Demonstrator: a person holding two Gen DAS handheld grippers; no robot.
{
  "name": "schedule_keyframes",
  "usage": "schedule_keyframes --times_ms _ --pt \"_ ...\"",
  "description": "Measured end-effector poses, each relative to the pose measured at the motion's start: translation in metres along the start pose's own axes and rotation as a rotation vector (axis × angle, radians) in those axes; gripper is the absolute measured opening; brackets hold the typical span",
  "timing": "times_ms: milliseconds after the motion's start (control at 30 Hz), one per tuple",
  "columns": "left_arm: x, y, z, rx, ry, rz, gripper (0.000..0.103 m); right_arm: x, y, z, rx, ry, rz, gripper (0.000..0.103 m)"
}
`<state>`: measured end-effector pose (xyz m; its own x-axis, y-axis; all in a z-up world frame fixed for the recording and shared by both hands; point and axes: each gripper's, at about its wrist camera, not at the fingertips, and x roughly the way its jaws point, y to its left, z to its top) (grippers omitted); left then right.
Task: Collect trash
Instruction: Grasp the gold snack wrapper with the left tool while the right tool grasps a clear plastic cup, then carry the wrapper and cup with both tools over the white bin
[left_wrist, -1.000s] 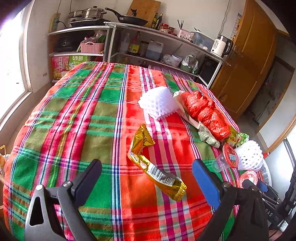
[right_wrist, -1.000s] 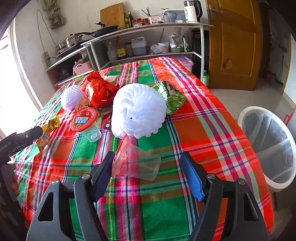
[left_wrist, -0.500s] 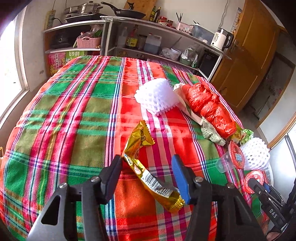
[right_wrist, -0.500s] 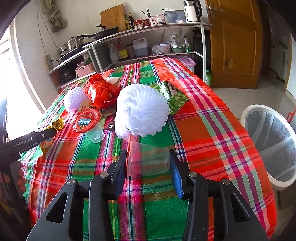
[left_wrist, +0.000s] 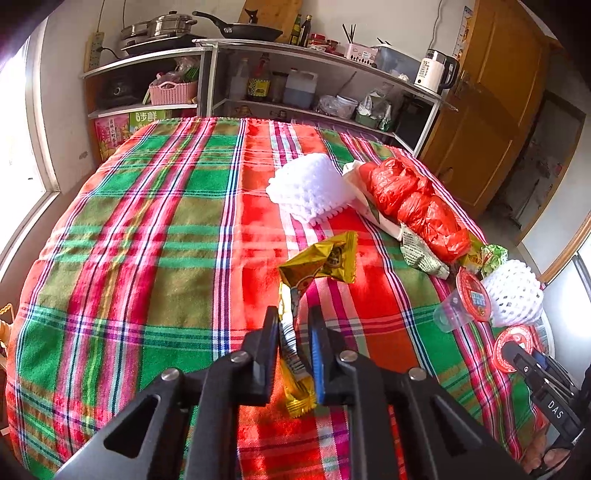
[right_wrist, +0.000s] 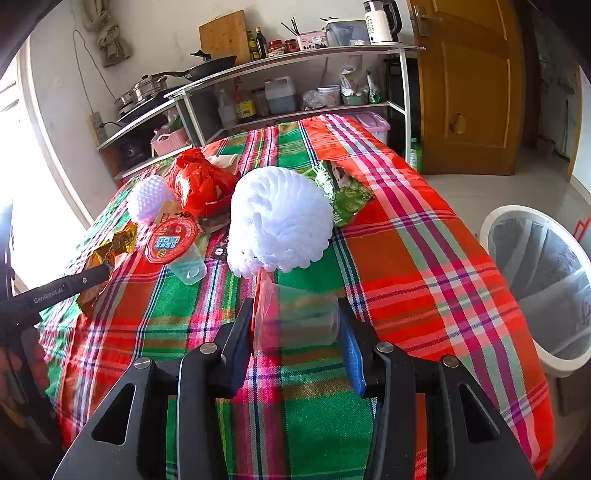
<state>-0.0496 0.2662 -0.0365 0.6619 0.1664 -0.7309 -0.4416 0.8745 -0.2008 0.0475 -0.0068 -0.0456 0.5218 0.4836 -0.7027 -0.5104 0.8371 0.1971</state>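
Grip on both items is the point we check first. We find the left hand-held gripper (left_wrist: 293, 334) closing, its jaws nearly together on the middle of the gold snack wrapper (left_wrist: 317, 264); the wrapper's upper end stands free toward 12 o'clock and its lower end hangs below the jaws, over the plaid counter (left_wrist: 147, 229). The right hand-held gripper (right_wrist: 295, 325) stands about half open, its pads pressing both sides of the clear plastic cup (right_wrist: 295, 319), which lies on its side with the red-lidded mouth at 9 o'clock.

We judge the step in hand to be securing and lifting both pieces. To do it well:

- Let the left jaws finish closing before lifting; foil is slippery and may slide out.
- Squeeze the cup no harder; its thin wall may buckle and pop free.
- Lift straight up, clear of the white foam net (right_wrist: 280, 221) at 12 o'clock.
- Carry toward the lined white bin (right_wrist: 543, 280) at 3 o'clock of the right view, beside the counter.
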Motion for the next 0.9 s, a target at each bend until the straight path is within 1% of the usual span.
schedule_keyframes --times_ms 100,400,700,900 --pt "-0.005 -0.003 -0.002 0.015 -0.015 0.009 0.014 0.0 0.0 0.0 0.0 -0.003 -0.003 0.043" --pt "-0.018 -0.013 -0.006 0.05 -0.03 -0.007 0.01 -0.008 -0.001 -0.001 0.005 -0.026 0.006 0.043" --pt "-0.039 -0.03 -0.004 0.069 -0.076 -0.065 0.01 -0.024 -0.003 -0.004 0.005 -0.061 0.017 0.043" --pt "-0.054 -0.05 -0.001 0.103 -0.106 -0.12 0.01 -0.041 -0.005 -0.005 -0.003 -0.094 0.015 0.043"
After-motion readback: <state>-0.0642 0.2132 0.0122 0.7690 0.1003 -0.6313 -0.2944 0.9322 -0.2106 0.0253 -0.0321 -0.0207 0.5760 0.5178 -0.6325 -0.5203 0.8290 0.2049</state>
